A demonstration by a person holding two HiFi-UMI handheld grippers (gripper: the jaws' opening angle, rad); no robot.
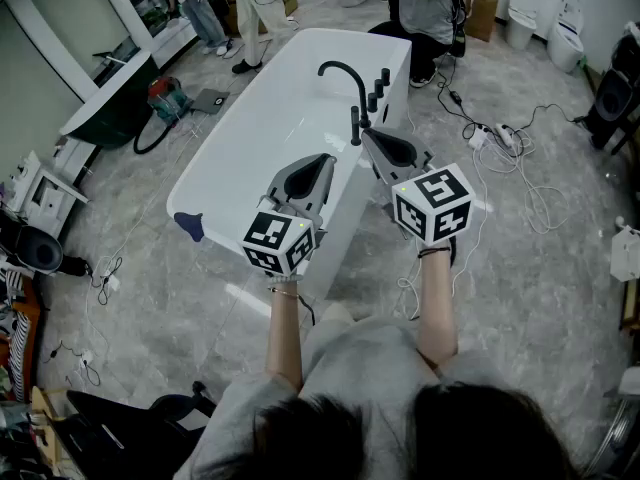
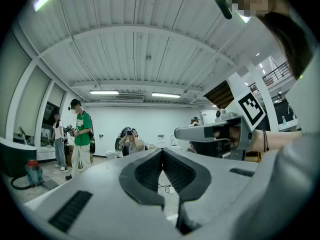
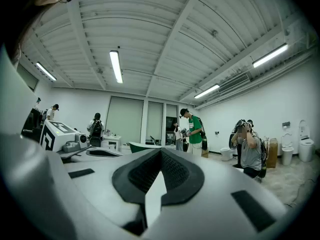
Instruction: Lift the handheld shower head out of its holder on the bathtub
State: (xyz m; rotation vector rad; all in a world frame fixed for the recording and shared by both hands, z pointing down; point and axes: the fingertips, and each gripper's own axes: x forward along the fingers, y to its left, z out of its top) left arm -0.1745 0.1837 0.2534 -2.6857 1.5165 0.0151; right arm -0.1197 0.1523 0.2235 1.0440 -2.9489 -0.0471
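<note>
A white bathtub [image 1: 250,138] stands in the middle of the head view. On its far right rim are a black curved faucet [image 1: 343,71], black knobs [image 1: 378,88] and the slim black handheld shower head [image 1: 355,126], upright in its holder. My right gripper [image 1: 367,134] is shut and empty, its tip just right of the shower head. My left gripper [image 1: 327,159] is shut and empty over the tub's near right rim. Both point level, so the left gripper view [image 2: 161,150] and right gripper view [image 3: 161,152] show only closed jaws and the room beyond.
Several people stand or crouch at the tub's far end [image 1: 430,8]. A green vacuum [image 1: 165,94] sits left of the tub. Cables and a power strip [image 1: 497,136] trail over the floor at right. Toilets [image 1: 566,30] line the far right wall.
</note>
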